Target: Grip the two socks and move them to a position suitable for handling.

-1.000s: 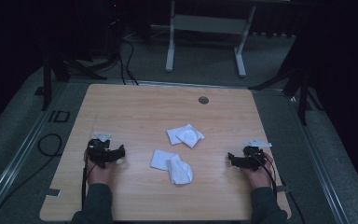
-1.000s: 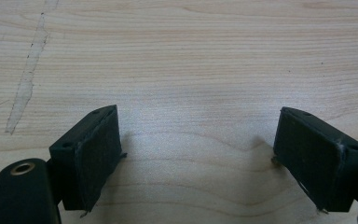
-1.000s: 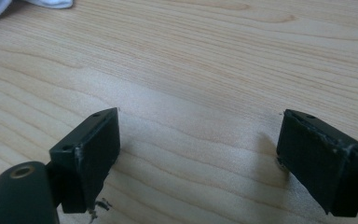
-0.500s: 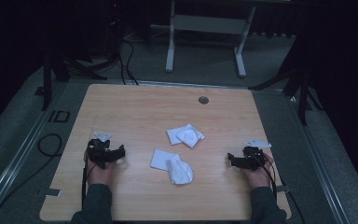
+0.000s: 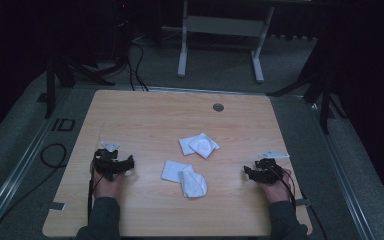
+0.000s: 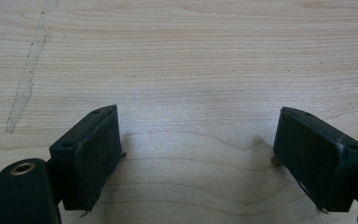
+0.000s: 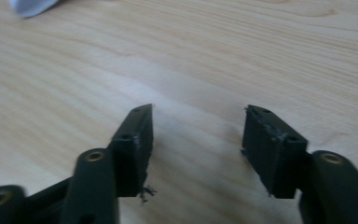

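left gripper (image 5: 114,164): fingers wide apart, empty, left of white cloths (image 5: 185,177) | right gripper (image 5: 260,172): fingers just closing partway, empty, right of cloths | both on counter (image 5: 145,115)

Two white folded cloths (image 5: 198,145) (image 5: 185,178) flat at mid-bench, near each other, apart; nearer one rumpled.

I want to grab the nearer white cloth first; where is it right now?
In the high view, the nearer white crumpled cloth lies on the light wooden table, centred near the front edge, just in front of the second white cloth.
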